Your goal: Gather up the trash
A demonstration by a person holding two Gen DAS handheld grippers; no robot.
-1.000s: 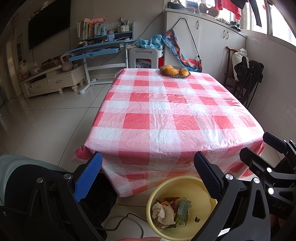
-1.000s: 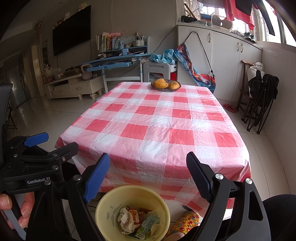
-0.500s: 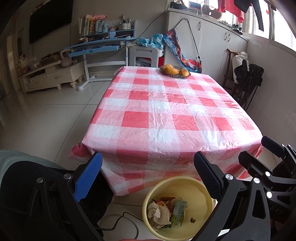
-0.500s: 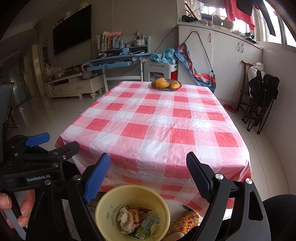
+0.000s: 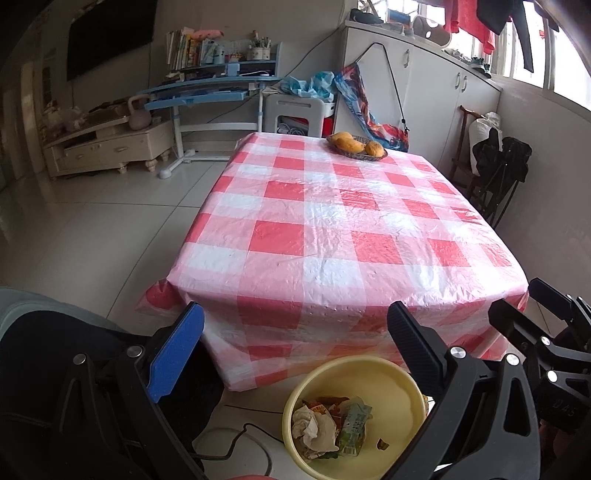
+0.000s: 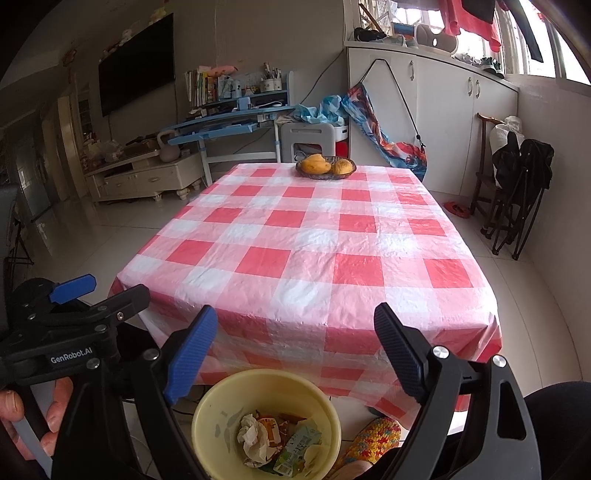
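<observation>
The view has crept nearer the table point(image 5: 332, 229); both hand-held grippers point(image 5: 291, 347) point(image 6: 291, 347) hang released above the filled yellow bin point(image 6: 207, 417). Collecting looks finished; next, withdraw.

This is a lived-in home: a checked plastic cloth point(image 6: 314, 254) covers the desk, a fruit basket point(image 6: 325, 168) sits at its far end, and a wall television point(image 6: 136, 83), a study shelf of books point(image 6: 201, 86), white cabinets point(image 6: 436, 110) and hanging laundry point(image 6: 469, 18) surround it.

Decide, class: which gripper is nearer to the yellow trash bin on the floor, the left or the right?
Right, though only slightly. The right gripper hangs almost directly above the yellow bin; the left gripper sits above and a little to the bin's left. Both are open and empty.
</observation>
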